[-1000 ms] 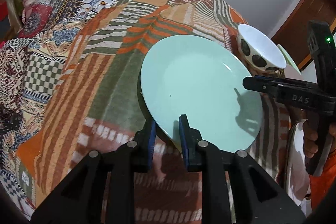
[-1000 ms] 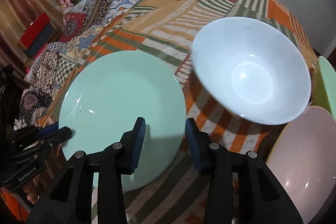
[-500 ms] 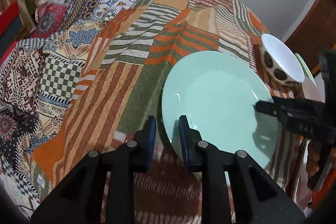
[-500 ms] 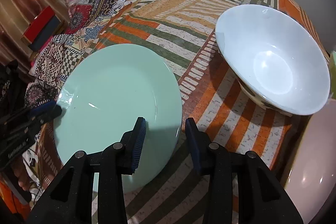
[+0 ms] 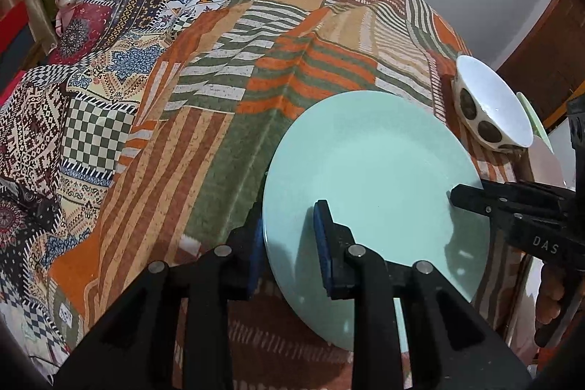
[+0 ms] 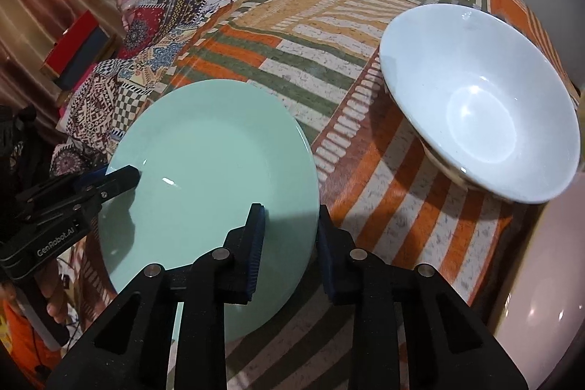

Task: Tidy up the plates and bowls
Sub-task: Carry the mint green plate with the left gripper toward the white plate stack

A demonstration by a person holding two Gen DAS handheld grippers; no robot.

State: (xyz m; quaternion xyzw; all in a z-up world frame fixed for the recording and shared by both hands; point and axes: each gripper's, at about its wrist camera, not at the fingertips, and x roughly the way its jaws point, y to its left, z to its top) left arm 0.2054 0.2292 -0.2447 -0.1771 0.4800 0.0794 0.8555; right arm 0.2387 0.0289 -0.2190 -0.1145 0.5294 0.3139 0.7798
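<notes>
One mint-green plate (image 5: 373,178) is seen at the near edge of the patchwork-covered surface (image 5: 234,97), tilted, with its near rim apparently raised off the cloth. Its rim is straddled on two sides: by the left gripper (image 5: 289,240) at the left edge and by the right gripper (image 6: 290,243) at the right edge. In both wrist views one pad lies over the plate face and the other outside the rim, with a gap showing, so both are judged spread around the rim rather than clamped; firm contact cannot be confirmed. A white bowl with dark spots (image 6: 482,105) sits just beyond, apart from the plate. A pale pink dish (image 6: 548,280) is seen at the right margin. Step in hand: securing the plate for relocation. Next move is judged to need both jaws closed evenly before lifting, with the plate kept level and clear of the bowl
</notes>
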